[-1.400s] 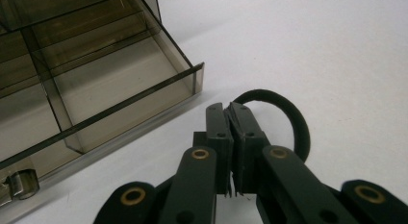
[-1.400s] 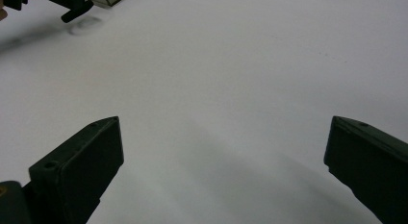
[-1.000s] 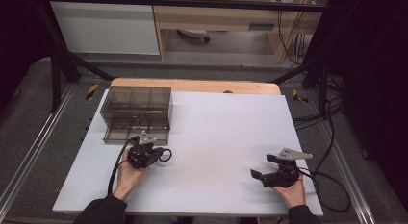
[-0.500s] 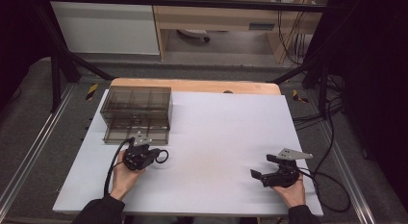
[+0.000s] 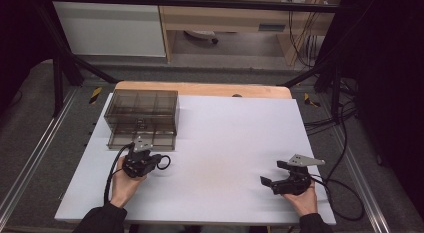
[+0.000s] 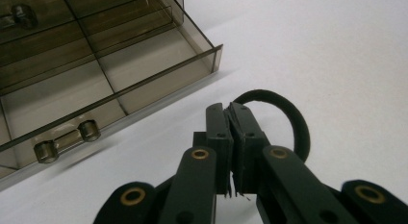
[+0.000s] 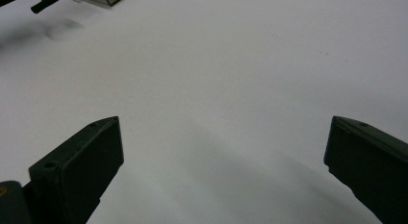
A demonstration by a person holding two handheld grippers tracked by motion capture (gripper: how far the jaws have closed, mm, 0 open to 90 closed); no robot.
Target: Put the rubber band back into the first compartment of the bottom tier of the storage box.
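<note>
Now | left tongs (image 6: pixel 230 137) clamp black ring (image 6: pixel 284 118) (pinched) | right tongs (image 7: pixel 223 161) agape

Left gripper (image 6: pixel 230 137) jaws pressed together, right gripper (image 7: pixel 223 152) spread wide

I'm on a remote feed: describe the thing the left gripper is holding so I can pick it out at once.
Start at the smoky clear drawer box at the far left of the white table. Just in front of its pulled-out bottom drawer is the left gripper, jaws shut on a black elastic loop, like a hair tie. It is the only small loose item there, curving out to one side of the jaws.
</note>
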